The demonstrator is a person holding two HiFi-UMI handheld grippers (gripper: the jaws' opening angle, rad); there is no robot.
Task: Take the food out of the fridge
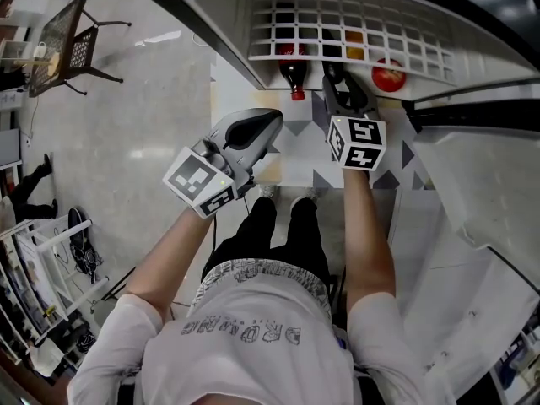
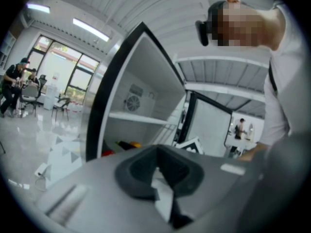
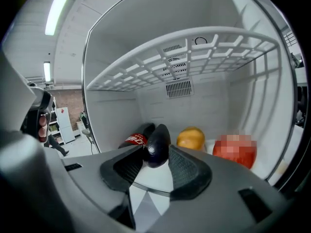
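My right gripper (image 1: 338, 81) (image 3: 156, 155) reaches into the open fridge (image 1: 228, 7), under its white wire shelf (image 3: 184, 57). It is shut on a dark purple eggplant (image 3: 156, 143), which both pads touch. Left of the eggplant lies a cola bottle (image 3: 135, 139) (image 1: 294, 76) on its side. To the eggplant's right sit an orange (image 3: 190, 138) and a red round fruit (image 3: 234, 152) (image 1: 388, 76). My left gripper (image 1: 272, 122) (image 2: 158, 152) hangs outside the fridge, left of the right one, its jaws together with nothing between them.
The fridge door (image 1: 472, 184) stands open on the right. The person's legs (image 1: 278, 226) are right below the grippers on the patterned floor. A dark chair (image 1: 67, 45) stands far left. Two people (image 2: 14, 86) are at a table in the distance.
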